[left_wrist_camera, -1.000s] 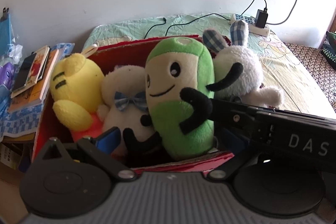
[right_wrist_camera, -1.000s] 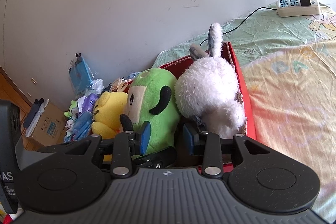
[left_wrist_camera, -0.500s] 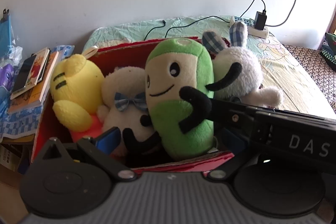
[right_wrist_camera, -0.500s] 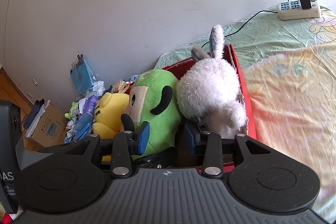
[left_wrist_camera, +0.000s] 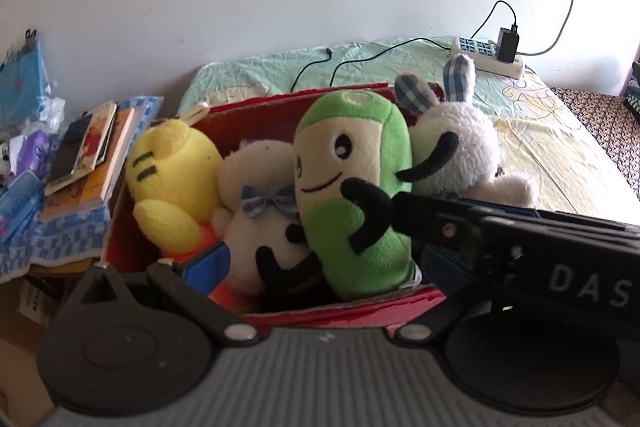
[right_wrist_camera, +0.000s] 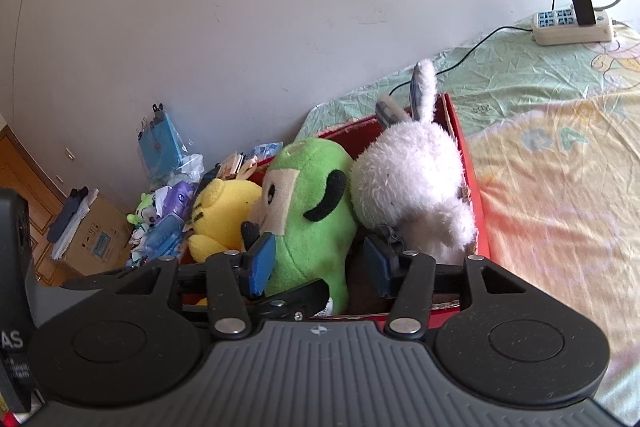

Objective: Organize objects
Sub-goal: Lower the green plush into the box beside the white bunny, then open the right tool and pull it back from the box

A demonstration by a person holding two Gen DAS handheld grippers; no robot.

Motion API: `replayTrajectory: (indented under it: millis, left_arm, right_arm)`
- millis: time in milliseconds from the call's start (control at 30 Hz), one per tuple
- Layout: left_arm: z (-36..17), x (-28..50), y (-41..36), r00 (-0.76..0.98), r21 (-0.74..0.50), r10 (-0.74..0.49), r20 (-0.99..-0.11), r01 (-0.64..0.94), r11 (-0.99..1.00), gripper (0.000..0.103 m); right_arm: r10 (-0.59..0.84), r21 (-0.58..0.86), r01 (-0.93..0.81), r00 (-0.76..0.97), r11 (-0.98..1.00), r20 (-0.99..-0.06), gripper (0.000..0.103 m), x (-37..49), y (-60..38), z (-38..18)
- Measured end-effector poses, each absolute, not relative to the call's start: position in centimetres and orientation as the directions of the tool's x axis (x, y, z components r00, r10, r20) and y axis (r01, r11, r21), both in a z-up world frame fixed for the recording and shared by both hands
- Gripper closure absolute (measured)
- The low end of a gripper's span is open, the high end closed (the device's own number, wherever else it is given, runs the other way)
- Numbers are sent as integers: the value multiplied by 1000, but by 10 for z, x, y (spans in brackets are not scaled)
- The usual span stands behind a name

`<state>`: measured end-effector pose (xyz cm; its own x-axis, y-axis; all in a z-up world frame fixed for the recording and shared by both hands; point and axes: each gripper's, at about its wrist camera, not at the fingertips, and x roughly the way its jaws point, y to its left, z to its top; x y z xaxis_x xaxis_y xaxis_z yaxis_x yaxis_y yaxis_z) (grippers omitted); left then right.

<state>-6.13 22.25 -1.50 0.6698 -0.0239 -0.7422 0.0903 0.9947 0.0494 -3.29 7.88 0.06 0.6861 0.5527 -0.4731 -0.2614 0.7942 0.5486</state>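
The right gripper (right_wrist_camera: 320, 263) has its blue-padded jaws parted around the lower part of the green bean-shaped plush toy with black arms (right_wrist_camera: 312, 211); its left pad (right_wrist_camera: 260, 263) lies against the toy's flank, while the right pad stands apart from it, so the toy is released rather than pinched. The left gripper (left_wrist_camera: 320, 263) is spread wide over the near edge of the red cardboard box (left_wrist_camera: 352, 311); only its left pad (left_wrist_camera: 212, 261) shows clearly, the right side being hidden behind the other tool's black body, and it holds nothing. The green toy stands upright in the box, wedged between the cream plush with a blue checked bow tie (left_wrist_camera: 260, 195) on its left and the fluffy white plush rabbit with checked ears (left_wrist_camera: 456, 147) on its right; a yellow plush (left_wrist_camera: 172, 167) fills the far-left corner. The step in hand looks like settling the green toy, so I would draw the right tool straight back toward the near side, jaws apart, without snagging the black limb beside the pad. Both tools point level and forward from the near side, the right one crossing in front of the left. The box sits on a pale printed bedsheet (right_wrist_camera: 560, 187).
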Motion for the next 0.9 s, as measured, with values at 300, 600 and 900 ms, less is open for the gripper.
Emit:
replayTrajectory:
  millis: [300,600,900]
  left_arm:
    - [-2,-83,207,661,70,15,-750,57,996,1]
    - [-5,-104,172,634,81,37,-773,41,996,1]
    - [-19,-116,123,600,106,42,-799,72,992,1]
  right_arm:
    - [545,532,-269,693,803,-473,50,-48,60,11]
    - [513,503,-246,692,829,-508,50,-69,32,13]
    - [431,473,-150,700,868,-570,50,-91,-14,3]
